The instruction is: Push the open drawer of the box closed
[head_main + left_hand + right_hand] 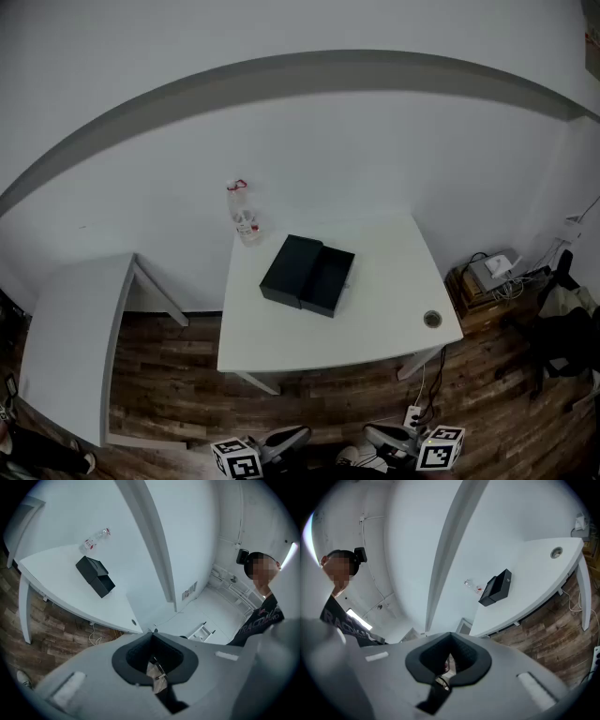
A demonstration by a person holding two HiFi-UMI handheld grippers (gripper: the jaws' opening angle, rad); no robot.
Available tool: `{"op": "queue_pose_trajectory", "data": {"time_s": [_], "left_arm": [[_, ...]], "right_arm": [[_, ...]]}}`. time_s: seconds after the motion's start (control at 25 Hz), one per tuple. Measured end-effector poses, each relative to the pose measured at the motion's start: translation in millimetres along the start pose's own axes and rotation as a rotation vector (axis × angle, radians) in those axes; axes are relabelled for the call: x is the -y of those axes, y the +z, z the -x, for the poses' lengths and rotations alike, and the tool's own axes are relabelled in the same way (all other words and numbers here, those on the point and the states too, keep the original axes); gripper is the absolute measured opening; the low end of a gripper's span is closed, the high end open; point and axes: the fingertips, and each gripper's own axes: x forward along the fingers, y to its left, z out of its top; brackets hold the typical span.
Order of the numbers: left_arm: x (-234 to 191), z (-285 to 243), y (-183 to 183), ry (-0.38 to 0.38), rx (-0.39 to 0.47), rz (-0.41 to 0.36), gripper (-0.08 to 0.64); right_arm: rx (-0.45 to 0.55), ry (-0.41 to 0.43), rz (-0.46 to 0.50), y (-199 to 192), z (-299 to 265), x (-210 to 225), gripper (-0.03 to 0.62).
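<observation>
Jaws of the left gripper (152, 632) and right gripper (451, 633) are pressed together and empty, well off the tabletop (375, 328). An off-centre shove on the drawer (330, 279) could slide the box (289, 267) toward the back-edge bottle (244, 216).

Clear bottle (243, 214), white table (375, 309) — wood floor (169, 375)

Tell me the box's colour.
The box is black, with its drawer open; the head view shows it best.
</observation>
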Motion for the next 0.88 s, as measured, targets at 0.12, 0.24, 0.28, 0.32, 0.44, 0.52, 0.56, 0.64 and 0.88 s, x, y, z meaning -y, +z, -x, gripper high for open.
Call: {"op": "queue_pose_trajectory", "data": {"time_s": [0.12, 0.24, 0.28, 0.32, 0.44, 0.52, 0.56, 0.64, 0.88], "left_arm": [[2, -1, 1, 0.008, -0.010, -0.009, 0.000], [0, -2, 1, 0.009, -0.002, -0.007, 0.000], [-1, -2, 1, 0.009, 0.004, -0.007, 0.000], [-2, -2, 1, 0.009, 0.009, -0.007, 0.000], [-4, -2, 1, 0.007, 0.017, -0.016, 0.000], [-1, -2, 3, 0.008, 0.013, -0.010, 0.000], [0, -2, 3, 0.009, 0.010, -0.008, 0.000], [0, -2, 3, 0.009, 0.009, -0.016, 0.000], [3, -6, 8, 0.014, 0.015, -0.033, 0.000]], "right_arm": [[-0.001, 0.000, 0.002, 1, 1, 0, 0.003], [0.003, -0.001, 0.001, 2, 2, 0, 0.003], [0.004, -0.002, 0.001, 2, 2, 1, 0.003], [0.004, -0.002, 0.001, 2, 3, 1, 0.003], [0.006, -0.002, 0.000, 2, 3, 2, 0.003], [0.008, 0.002, 0.005, 3, 3, 1, 0.003], [0.010, 0.007, 0.012, 4, 4, -1, 0.004], [0.014, 0.019, 0.028, 7, 5, -2, 0.005], [0.039, 0.023, 0.031, 16, 13, 0, 0.006]]}}
